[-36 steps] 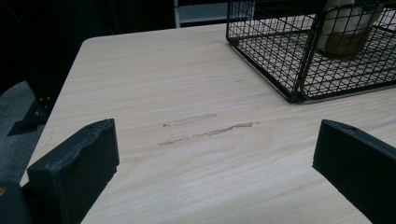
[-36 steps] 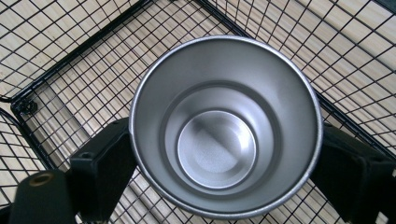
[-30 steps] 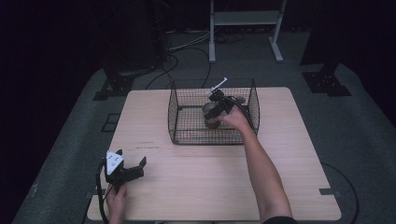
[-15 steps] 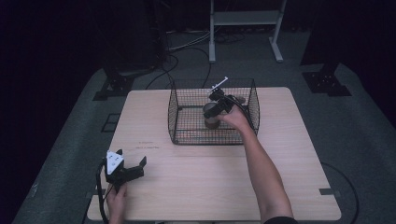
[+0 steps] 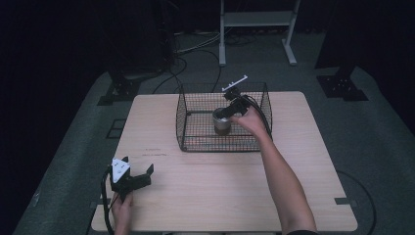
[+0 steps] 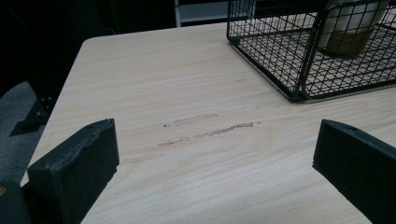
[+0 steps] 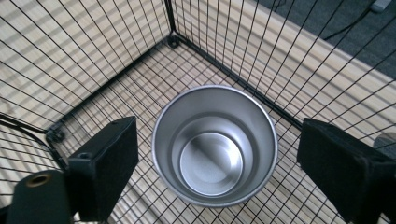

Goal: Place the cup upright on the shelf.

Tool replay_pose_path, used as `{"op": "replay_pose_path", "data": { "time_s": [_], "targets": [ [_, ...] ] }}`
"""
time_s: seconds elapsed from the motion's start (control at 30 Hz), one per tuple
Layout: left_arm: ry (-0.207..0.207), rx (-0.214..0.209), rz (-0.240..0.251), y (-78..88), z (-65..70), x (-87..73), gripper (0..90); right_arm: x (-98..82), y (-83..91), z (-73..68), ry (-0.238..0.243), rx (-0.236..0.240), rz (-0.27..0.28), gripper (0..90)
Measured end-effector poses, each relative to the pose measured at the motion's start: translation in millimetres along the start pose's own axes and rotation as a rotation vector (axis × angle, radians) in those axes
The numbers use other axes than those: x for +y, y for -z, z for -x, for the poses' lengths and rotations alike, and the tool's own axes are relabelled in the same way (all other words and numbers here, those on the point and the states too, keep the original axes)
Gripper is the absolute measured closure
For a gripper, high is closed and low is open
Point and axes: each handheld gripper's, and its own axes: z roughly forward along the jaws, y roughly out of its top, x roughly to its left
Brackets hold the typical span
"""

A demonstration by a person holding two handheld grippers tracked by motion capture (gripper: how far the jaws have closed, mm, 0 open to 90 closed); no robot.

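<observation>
Dark floor and cables ring your pale wood surface point(image 5: 220, 196), with a white frame at the far side. From the high view you see the wire basket point(image 5: 188, 122) on the far half and your right gripper point(image 5: 226, 113) reaching into it over a metal cup point(image 5: 221, 125). Your right gripper view adds what that misses: the cup point(image 7: 215, 144) stands upright and empty on the basket's mesh floor near a corner, and your jaws are spread wide to either side of its rim, not touching it. Your left gripper point(image 5: 134, 178) rests at the near left of the surface, jaws wide with nothing between them. Its own view shows scuff marks point(image 6: 208, 130) on the wood and the basket point(image 6: 299, 70) far right.
</observation>
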Motion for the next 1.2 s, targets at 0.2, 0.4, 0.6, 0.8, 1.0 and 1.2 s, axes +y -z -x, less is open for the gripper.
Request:
{"op": "replay_pose_path", "data": {
  "time_s": [0.2, 0.4, 0.6, 0.8, 1.0, 1.2],
  "targets": [
    [-0.005, -0.002, -0.006, 0.4, 0.1, 0.1, 0.0, -3.2, 24.4, -5.0, 0.012, 0.039, 0.067, 13.5],
    [-0.015, -0.002, -0.003, 0.4, 1.0, -0.2, 0.0, -19.5, 56.2, -11.1, 0.025, 0.081, 0.111, 13.5],
    [-0.016, 0.000, -0.005, 0.3, 1.2, -0.2, 0.0, -32.7, 72.8, -10.4, 0.024, 0.105, 0.125, 13.5],
    [-0.018, 0.000, -0.006, 0.2, 1.4, -0.2, 0.0, -44.6, 86.6, -11.8, 0.034, 0.115, 0.140, 13.5],
    [-0.023, 0.001, -0.009, 0.4, 1.5, -0.1, 0.0, -61.5, 101.0, -12.7, 0.037, 0.135, 0.159, 13.5],
    [-0.022, 0.003, -0.008, 0.2, 1.8, -0.1, 0.0, -76.0, 112.0, -13.9, 0.041, 0.150, 0.169, 13.5]
  ]
}}
